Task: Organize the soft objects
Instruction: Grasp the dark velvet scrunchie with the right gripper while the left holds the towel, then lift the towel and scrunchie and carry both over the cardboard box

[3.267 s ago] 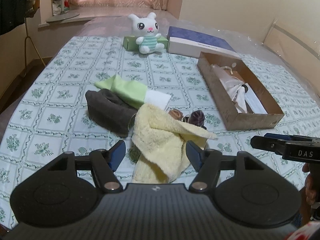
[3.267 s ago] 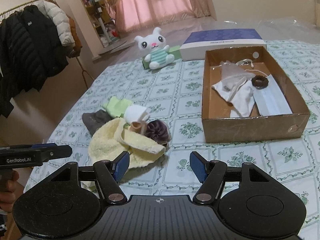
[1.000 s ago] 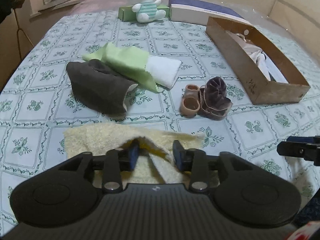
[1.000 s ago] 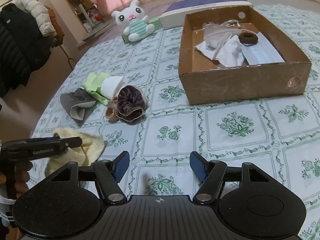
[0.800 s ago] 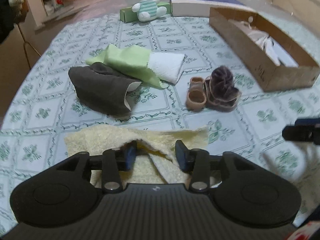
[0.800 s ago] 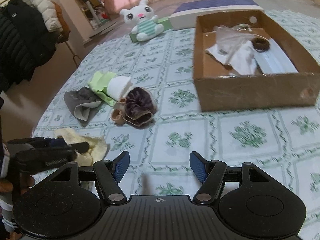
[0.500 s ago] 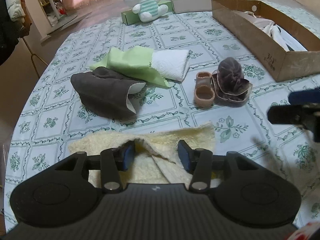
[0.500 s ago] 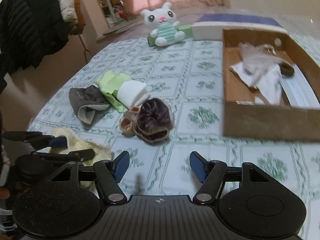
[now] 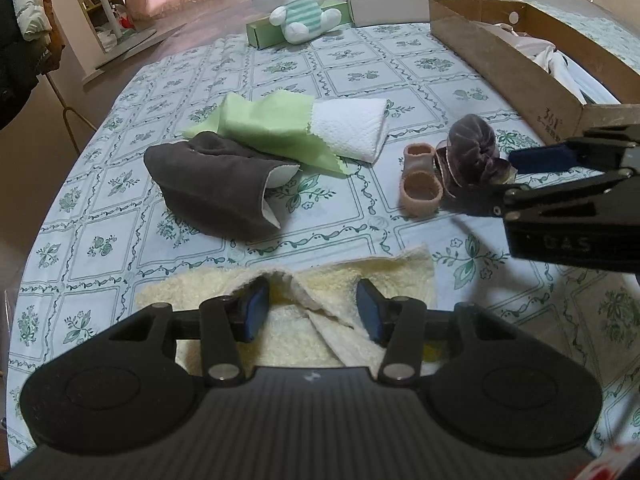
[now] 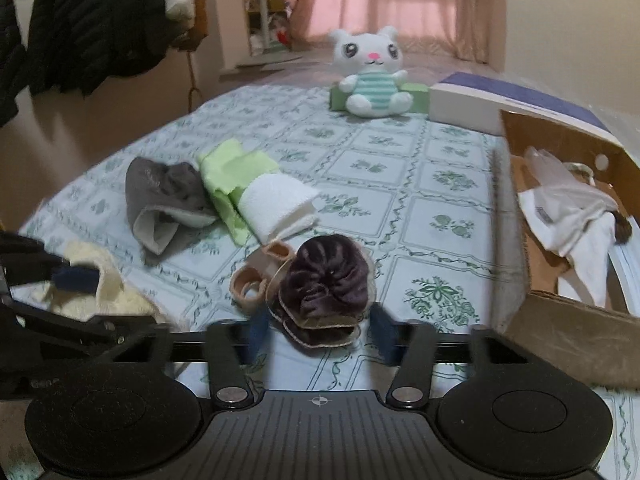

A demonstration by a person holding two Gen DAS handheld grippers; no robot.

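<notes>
A crumpled yellow towel (image 9: 352,280) lies at the near edge of the patterned tablecloth. My left gripper (image 9: 312,310) stands over it with a fold of the towel between its jaws; the pads (image 9: 256,308) stand a little off the fold. A purple velvet scrunchie (image 10: 324,276) lies mid-table beside two tan hair bands (image 10: 248,280). My right gripper (image 10: 320,334) straddles the scrunchie's near edge. Its jaws are closing, and small gaps remain at both pads. In the left wrist view the right gripper (image 9: 508,178) reaches in from the right at the scrunchie (image 9: 472,148).
A dark grey cloth (image 9: 212,188), a green cloth (image 9: 272,120) and a folded white towel (image 9: 352,132) lie together left of the scrunchie. A cardboard box (image 9: 520,72) holding white fabric stands at the right. A plush bunny (image 9: 296,0) and a white-and-blue box (image 9: 420,0) stand at the back.
The right gripper swung left across the table to the scrunchie and its jaws narrowed around it. The left jaws widened slightly over the yellow towel, which stays put.
</notes>
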